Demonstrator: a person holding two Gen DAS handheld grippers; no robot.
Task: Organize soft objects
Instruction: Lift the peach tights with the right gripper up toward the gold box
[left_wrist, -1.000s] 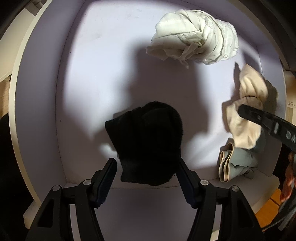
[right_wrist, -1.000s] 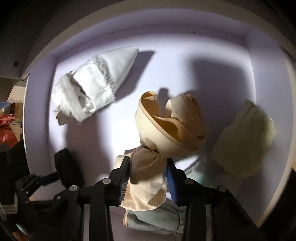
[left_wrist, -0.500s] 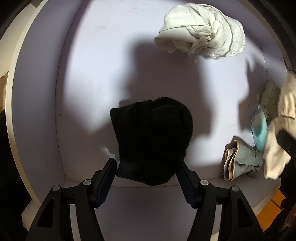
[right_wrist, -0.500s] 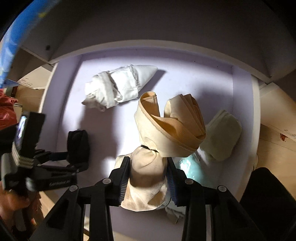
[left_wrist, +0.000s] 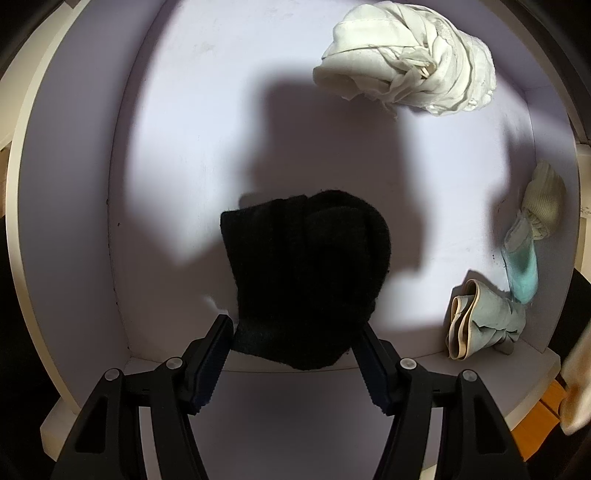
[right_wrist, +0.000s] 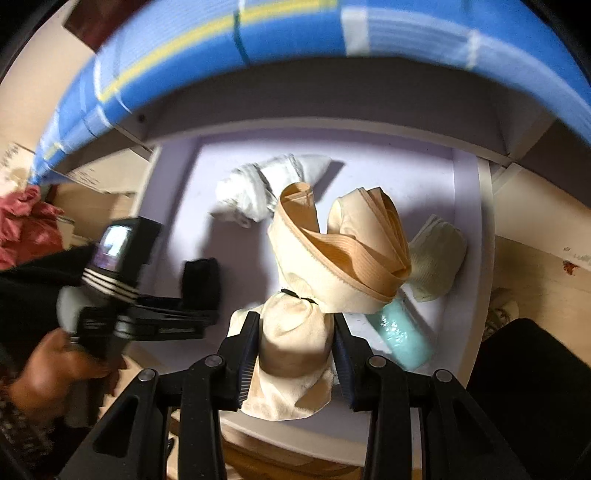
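- At the far left of the right wrist view, a heap of red cloth (right_wrist: 26, 225) is seen outside the drawer (right_wrist: 469, 206), whose floor is pale lilac.
- A person's hand (right_wrist: 55, 369) is seen low on the left, gripping the handle of the left gripper (left_wrist: 293, 354).
- The jaws of the left gripper are clenched on a black knitted bundle (left_wrist: 306, 277), which is gripped at its lower edge above the drawer's left half.
- A white cloth bundle (left_wrist: 406, 79) is seen lying on the drawer floor at the back, well apart from the black one.
- The jaws of the right gripper (right_wrist: 295, 343) are clamped on the lower part of a beige cloth bundle (right_wrist: 332, 251), which is tied at its waist with a thin black band and is held above the drawer.
- A grey-green folded cloth (left_wrist: 484, 317) is seen at the front right of the drawer.
- A turquoise roll (right_wrist: 404, 341) lies just behind it, touching a cream ribbed bundle (right_wrist: 436, 258) near the right wall.
- A blue striped surface (right_wrist: 295, 33) is seen above the drawer, blurred.
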